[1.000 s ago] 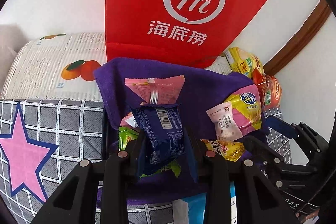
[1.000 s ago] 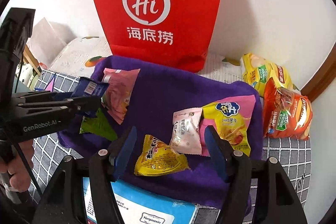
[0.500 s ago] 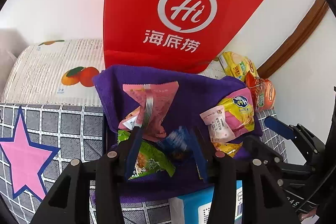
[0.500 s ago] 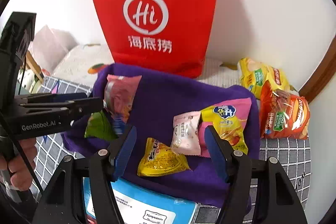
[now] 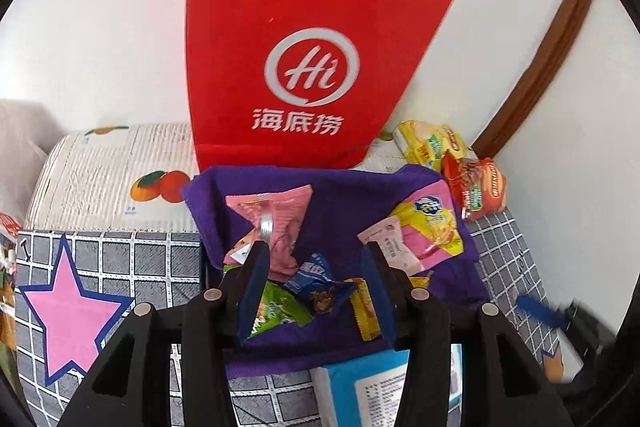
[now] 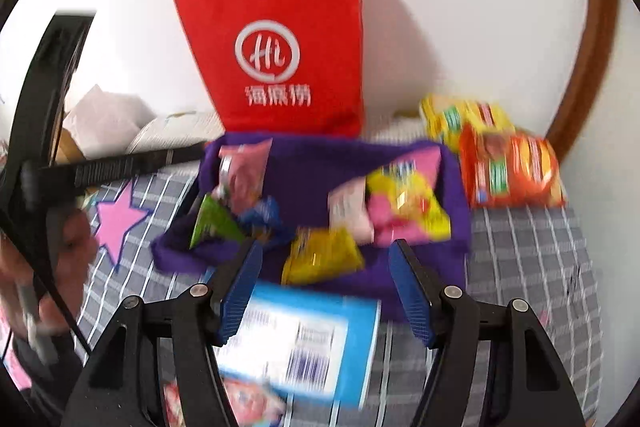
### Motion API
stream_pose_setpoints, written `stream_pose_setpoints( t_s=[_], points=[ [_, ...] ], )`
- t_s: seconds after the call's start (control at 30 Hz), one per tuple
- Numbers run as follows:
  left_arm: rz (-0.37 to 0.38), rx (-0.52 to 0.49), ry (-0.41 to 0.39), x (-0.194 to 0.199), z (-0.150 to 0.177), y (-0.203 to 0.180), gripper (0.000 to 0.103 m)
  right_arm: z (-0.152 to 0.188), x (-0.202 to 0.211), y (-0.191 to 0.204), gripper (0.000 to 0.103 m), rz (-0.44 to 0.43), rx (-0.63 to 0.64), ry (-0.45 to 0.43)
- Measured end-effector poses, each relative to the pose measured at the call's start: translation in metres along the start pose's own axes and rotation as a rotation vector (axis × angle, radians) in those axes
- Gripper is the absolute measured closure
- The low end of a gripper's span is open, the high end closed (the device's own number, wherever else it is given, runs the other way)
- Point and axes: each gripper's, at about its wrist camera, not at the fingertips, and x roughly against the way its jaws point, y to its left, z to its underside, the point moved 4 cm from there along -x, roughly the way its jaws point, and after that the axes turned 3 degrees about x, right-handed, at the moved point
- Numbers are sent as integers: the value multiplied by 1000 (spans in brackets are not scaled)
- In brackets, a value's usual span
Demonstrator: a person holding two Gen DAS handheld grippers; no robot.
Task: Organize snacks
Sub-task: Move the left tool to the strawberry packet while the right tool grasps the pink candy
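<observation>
My left gripper [image 5: 315, 247] is open above the purple cloth [image 5: 344, 195]. A blue snack packet [image 5: 316, 277] lies loose on the cloth just below its jaws, beside a green packet [image 5: 280, 311] and a pink packet [image 5: 280, 215]. A small yellow packet [image 5: 365, 311], a pale pink sachet [image 5: 390, 245] and a yellow-pink bag [image 5: 434, 223] lie to the right. My right gripper [image 6: 326, 247] is open, its jaws closing slightly with nothing gripped, hovering over a blue box [image 6: 304, 339] and the yellow packet [image 6: 320, 255]. The right wrist view is blurred.
A red paper bag [image 5: 304, 67] stands against the white wall behind the cloth. A yellow bag [image 5: 432, 143] and an orange bag [image 5: 478, 187] sit at the back right. A fruit-print box [image 5: 112, 179] is at the left. A hand [image 6: 60, 247] holds the left gripper.
The left gripper opened and let go of the blue packet, which dropped onto the purple cloth. Both grippers drew back and up, so the red bag looks smaller.
</observation>
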Motion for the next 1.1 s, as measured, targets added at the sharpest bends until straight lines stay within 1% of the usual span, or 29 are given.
stream_pose_setpoints(
  t_s=[0.1, 0.27, 0.37, 0.4, 0.53, 0.6, 0.73, 0.8, 0.83, 0.87, 0.9, 0.93, 0.97, 1.0, 1.03, 1.1],
  points=[
    [11, -27, -13, 9, 3, -12, 57, 30, 9, 2, 41, 3, -28, 30],
    [24, -75, -44, 32, 13, -32, 57, 76, 17, 10, 41, -60, -89, 87],
    [16, -84, -44, 44, 25, -34, 51, 100, 14, 20, 41, -68, -73, 117],
    [16, -86, -43, 48, 29, -33, 51, 108, 10, 24, 41, -73, -75, 129],
    [-12, -82, -24, 58, 57, -17, 50, 136, -10, 39, 39, -129, -104, 178],
    [-36, -76, -8, 61, 73, -5, 49, 144, -19, 48, 39, -154, -109, 181],
    [-87, -47, 33, 60, 103, 23, 49, 150, -31, 60, 39, -147, -130, 153],
    [-105, -27, 54, 60, 117, 37, 49, 150, -40, 66, 39, -146, -128, 156],
    [-111, -16, 63, 61, 124, 43, 49, 150, -45, 68, 39, -130, -122, 159],
    [-115, -8, 70, 61, 129, 46, 49, 150, -45, 72, 39, -103, -97, 129],
    [-118, 1, 77, 61, 134, 51, 49, 150, -45, 74, 40, -88, -80, 122],
    [-121, 8, 85, 61, 141, 55, 49, 150, -45, 77, 50, -93, -59, 118],
    [-123, 13, 91, 61, 148, 57, 49, 150, -43, 79, 66, -124, -52, 116],
    [-125, 17, 94, 62, 154, 59, 49, 151, -40, 77, 67, -133, -57, 116],
    [-126, 20, 97, 62, 159, 60, 49, 152, -37, 75, 69, -123, -56, 113],
    [-122, 25, 112, 61, 170, 60, 49, 155, -27, 67, 70, -76, -49, 96]
  ],
)
